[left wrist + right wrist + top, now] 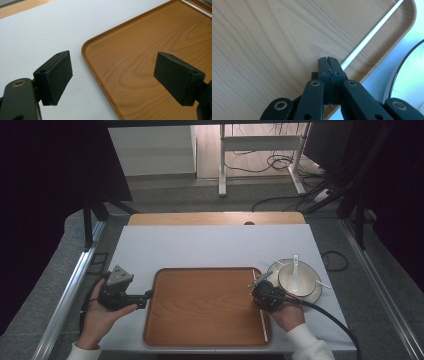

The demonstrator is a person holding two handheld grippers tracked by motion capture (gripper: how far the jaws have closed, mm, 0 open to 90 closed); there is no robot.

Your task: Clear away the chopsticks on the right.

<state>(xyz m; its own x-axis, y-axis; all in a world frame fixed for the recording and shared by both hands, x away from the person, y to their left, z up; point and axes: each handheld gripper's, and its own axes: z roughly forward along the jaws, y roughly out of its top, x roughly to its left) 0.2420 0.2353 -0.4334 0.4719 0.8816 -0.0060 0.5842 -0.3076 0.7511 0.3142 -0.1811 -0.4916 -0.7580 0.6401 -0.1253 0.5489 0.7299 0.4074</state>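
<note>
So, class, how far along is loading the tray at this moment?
Done: one white chopstick lies inside the tray along its right rim. In hand: the right gripper, jaws shut, sits at that chopstick; the left gripper is open by the tray's left edge. Left: the plate, bowl and spoon sit beside the tray.

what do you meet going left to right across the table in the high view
left gripper → wooden tray → white chopstick along the tray's right edge → right gripper beside it → plate with a bowl and a spoon in it
</note>
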